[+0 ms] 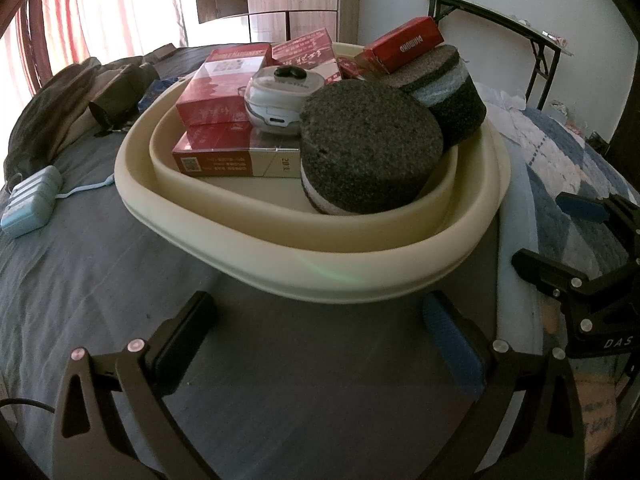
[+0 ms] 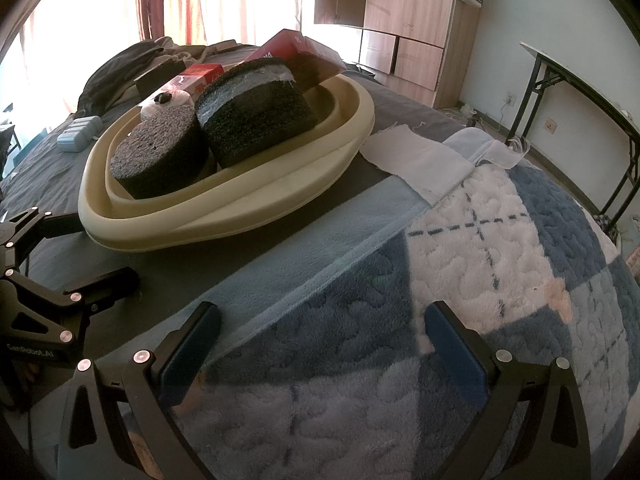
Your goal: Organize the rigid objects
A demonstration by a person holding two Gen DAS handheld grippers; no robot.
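**Basin full, both grippers empty and wide open**

While both tools sit back from it, the cream basin rests on the grey bedsheet, loaded: two dark round foam blocks, near one at the front right, far one behind it with a red box lying on top. Left side of the basin holds stacked red cartons with a white oval case just beside them, touching the near foam block.

Left gripper is just short of the basin's near rim, fingers spread wide, nothing between them, only sheet. Basin lies beyond the fingertips, not between them.

Right gripper is over the blue-and-white fleece blanket, fingers equally wide apart, holding nothing. Basin is well off to its far left.

A pale blue case lies on the sheet left of the basin, apart from it. White cloth lies just right of the basin's far end.
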